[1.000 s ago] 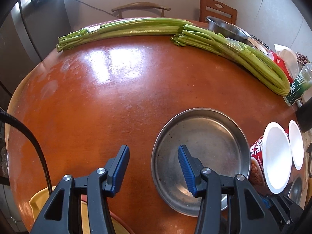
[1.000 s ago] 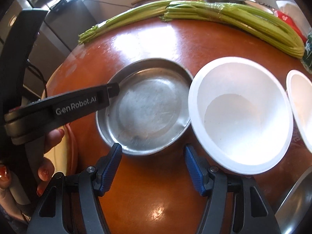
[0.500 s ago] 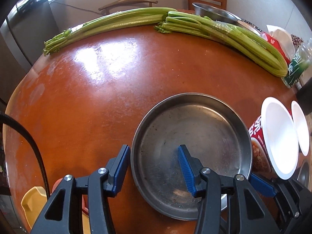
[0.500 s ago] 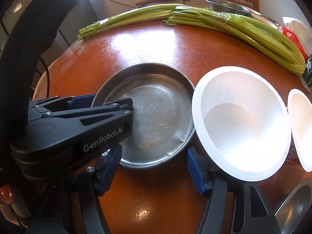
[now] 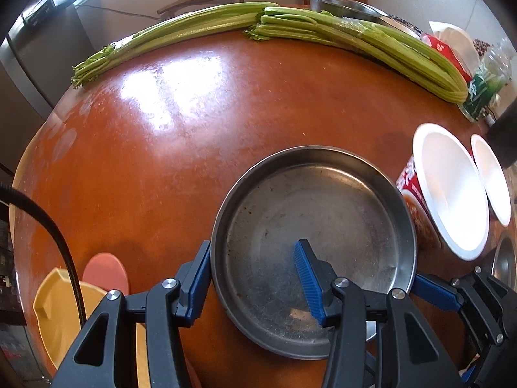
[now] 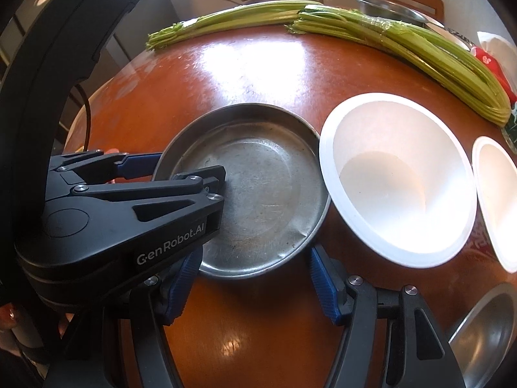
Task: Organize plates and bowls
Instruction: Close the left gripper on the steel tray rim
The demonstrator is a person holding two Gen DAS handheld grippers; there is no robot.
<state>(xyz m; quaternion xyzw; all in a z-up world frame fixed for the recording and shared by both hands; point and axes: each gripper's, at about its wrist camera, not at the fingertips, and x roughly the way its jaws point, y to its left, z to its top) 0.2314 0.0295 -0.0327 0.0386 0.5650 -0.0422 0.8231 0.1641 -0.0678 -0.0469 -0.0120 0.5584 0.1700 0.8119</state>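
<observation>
Early in the job, by the look of it: nothing stacked yet, every dish lying singly on the red-brown surface (image 5: 194, 148). Steel plate (image 5: 310, 220) at the centre of things, flat and mouth-up, round and so without any long axis to speak of, rim dented on the side nearest the right gripper (image 6: 252, 291). Left gripper (image 5: 252, 278) set astride the plate's near-left rim, jaws spread, one blue pad just outside the wall and the other over the plate floor, not yet pinching; whether the outer pad touches the wall, cannot tell. Right gripper at the plate's near edge, jaws likewise spread and holding nothing, one pad close under the dented rim. Immediately right of the plate, a large white bowl (image 6: 397, 177) with red printed sides, upright and tipped slightly, its rim touching or nearly touching the plate's; beyond that a second white bowl (image 6: 497, 200), half out of frame. Another steel dish (image 6: 484, 326) near-right of the plate, only partly seen. Two celery bundles (image 5: 355, 38) far beyond the plate, with a further metal bowl (image 5: 342, 5) behind them. Yellow tub (image 5: 58, 317) and a pink lid (image 5: 105, 278) to the plate's near-left. Left to do, seemingly: close on the rim, lift, and gather like with like.
</observation>
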